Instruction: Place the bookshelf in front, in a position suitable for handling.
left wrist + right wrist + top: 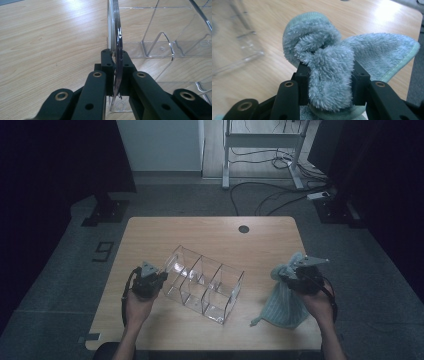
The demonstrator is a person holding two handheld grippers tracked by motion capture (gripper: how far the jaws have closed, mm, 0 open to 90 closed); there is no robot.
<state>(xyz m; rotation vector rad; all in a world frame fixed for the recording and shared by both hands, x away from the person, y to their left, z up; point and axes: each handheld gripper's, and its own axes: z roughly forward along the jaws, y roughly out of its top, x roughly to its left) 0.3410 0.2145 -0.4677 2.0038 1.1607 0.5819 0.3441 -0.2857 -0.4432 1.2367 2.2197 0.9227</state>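
The left claw (150, 279) is clamped on the end wall of the clear acrylic compartment organiser (202, 284), which stands at the middle of the pale wooden worktop (210, 232). To the organiser's right, well apart from it, the right claw (290, 276) pinches a bunched fold of the fluffy pale-green cloth (285, 302). The organiser looks steadied and the cloth picked up, so the wiping itself seems still to come; no brand, label or writing is readable on them.
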